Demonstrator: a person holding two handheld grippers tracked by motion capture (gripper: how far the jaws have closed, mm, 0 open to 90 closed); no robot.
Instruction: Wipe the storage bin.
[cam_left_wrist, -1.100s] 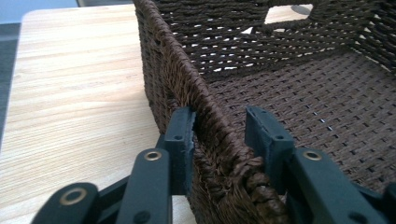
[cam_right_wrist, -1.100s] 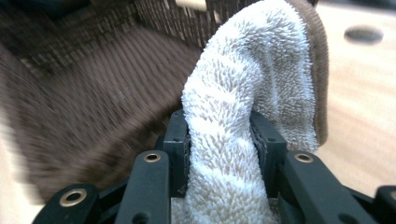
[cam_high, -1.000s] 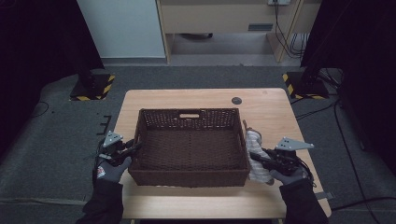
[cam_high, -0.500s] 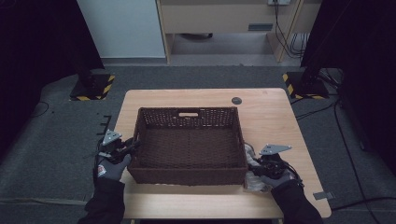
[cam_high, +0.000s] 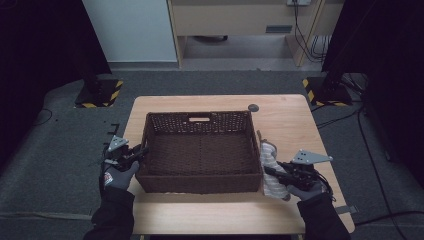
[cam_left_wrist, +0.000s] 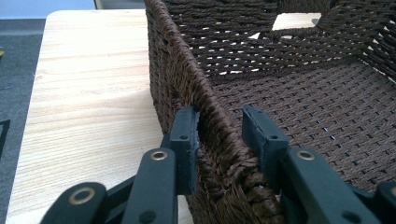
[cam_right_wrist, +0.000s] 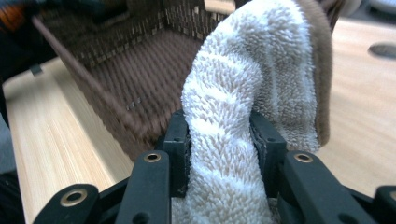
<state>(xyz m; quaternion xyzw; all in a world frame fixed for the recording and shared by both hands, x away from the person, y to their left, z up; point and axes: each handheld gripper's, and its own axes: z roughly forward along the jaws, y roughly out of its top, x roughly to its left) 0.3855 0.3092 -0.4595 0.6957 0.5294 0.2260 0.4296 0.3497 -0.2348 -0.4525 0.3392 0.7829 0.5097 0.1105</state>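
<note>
A dark brown woven basket (cam_high: 200, 182) sits in the middle of the wooden table (cam_high: 295, 120). My left gripper (cam_high: 141, 151) is at its left wall. In the left gripper view the jaws (cam_left_wrist: 219, 116) straddle the braided rim of the basket (cam_left_wrist: 187, 70) and press on it. My right gripper (cam_high: 266, 171) is just outside the basket's right wall, shut on a white fluffy towel (cam_high: 268, 157) with a brown edge. In the right gripper view the towel (cam_right_wrist: 243, 84) rises between the jaws (cam_right_wrist: 219, 121), and the basket (cam_right_wrist: 93, 51) lies behind it to the left.
A small dark round disc (cam_high: 253, 107) lies on the table behind the basket. Bare wood runs along the near edge and on the right side. Dark stands with yellow-black bases (cam_high: 97, 95) stand on the grey floor beyond the table.
My right gripper with the towel dipped toward the table's near edge, then came back up beside the basket's right wall. The left gripper stayed at the left wall.
</note>
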